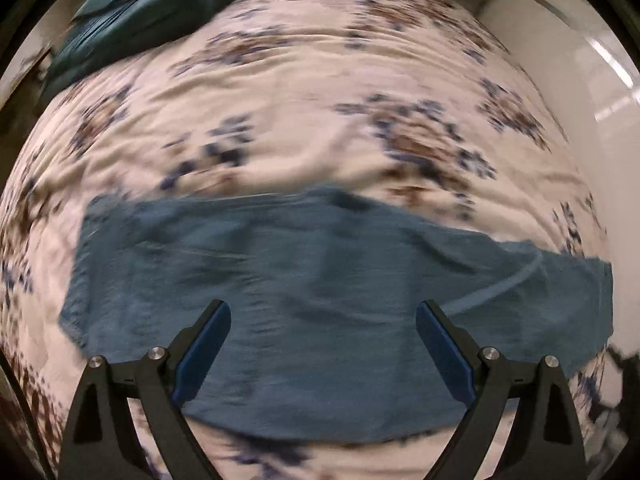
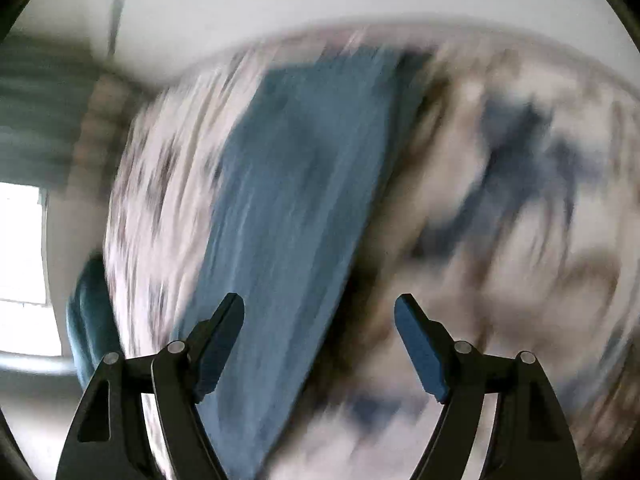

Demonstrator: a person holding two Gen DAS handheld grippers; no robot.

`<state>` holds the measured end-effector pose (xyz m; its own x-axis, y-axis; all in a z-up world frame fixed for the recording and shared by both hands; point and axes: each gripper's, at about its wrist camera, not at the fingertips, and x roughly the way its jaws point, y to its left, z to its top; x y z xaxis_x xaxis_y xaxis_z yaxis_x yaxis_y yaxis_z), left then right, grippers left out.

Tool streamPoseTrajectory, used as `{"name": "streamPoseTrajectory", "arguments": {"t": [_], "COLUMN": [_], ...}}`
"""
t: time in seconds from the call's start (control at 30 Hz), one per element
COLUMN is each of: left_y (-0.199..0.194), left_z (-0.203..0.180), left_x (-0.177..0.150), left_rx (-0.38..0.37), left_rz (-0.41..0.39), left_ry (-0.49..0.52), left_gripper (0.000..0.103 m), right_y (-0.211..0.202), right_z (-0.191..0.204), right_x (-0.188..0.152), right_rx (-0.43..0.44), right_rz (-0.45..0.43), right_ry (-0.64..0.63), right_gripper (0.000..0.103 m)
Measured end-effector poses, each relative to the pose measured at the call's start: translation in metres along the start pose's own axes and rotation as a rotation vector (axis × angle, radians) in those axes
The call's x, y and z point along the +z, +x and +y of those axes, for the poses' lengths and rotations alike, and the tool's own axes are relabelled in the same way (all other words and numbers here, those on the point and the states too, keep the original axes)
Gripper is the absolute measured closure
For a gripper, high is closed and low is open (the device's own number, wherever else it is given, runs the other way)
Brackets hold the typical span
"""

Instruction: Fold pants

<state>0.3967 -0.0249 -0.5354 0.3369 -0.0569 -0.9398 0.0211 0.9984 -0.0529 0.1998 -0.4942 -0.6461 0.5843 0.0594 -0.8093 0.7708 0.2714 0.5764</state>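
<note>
Floral bedsheet (image 1: 280,92), teal pillow (image 1: 160,4) at far corner, white wall (image 1: 580,60) beside. Blue pants (image 1: 300,280) flat on sheet. Left gripper (image 1: 323,312) above pants, spread, empty. Right gripper (image 2: 319,308) spread, empty, over pants edge; view blurred.

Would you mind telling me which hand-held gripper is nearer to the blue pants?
Left. The left hand-held gripper is open directly over the blue pants; the right hand-held gripper is open at their edge, partly over the floral bedsheet.

The blue pants (image 1: 280,280) lay flat as a wide folded band across the near part of the floral bedsheet (image 1: 304,80), their fabric lightly wrinkled, well short of its far edge.
</note>
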Motion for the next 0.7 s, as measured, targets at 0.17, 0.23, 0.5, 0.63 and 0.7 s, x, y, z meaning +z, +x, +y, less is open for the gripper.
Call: {"name": "streamPoseTrajectory", "arguments": {"t": [0.17,0.23,0.5,0.63,0.7], "left_y": [0.014,0.017,0.030,0.028,0.029], "left_z": [-0.060,-0.079,-0.141,-0.157,-0.160], "left_x": [0.003,0.000,-0.010,-0.013,-0.015], "left_rx": [0.001,-0.005,-0.029,-0.026,-0.024], "left_rz": [0.036,0.042,0.084,0.078,0.080], "left_ry": [0.069,0.088,0.174,0.213,0.221], "left_gripper": [0.008,0.008,0.008,0.008,0.008], "right_y": [0.007,-0.001,0.031,-0.002,-0.015], "right_z": [-0.022,-0.015,-0.004,0.001,0.006], "right_x": [0.091,0.116,0.131,0.127,0.124], "right_rx": [-0.042,-0.057,-0.194,-0.184,-0.176], "right_rz": [-0.073,-0.136,0.015,-0.095,-0.118], "right_ry": [0.003,-0.048,-0.168,-0.186,-0.195], "right_gripper": [0.024,0.026,0.092,0.093,0.093]}}
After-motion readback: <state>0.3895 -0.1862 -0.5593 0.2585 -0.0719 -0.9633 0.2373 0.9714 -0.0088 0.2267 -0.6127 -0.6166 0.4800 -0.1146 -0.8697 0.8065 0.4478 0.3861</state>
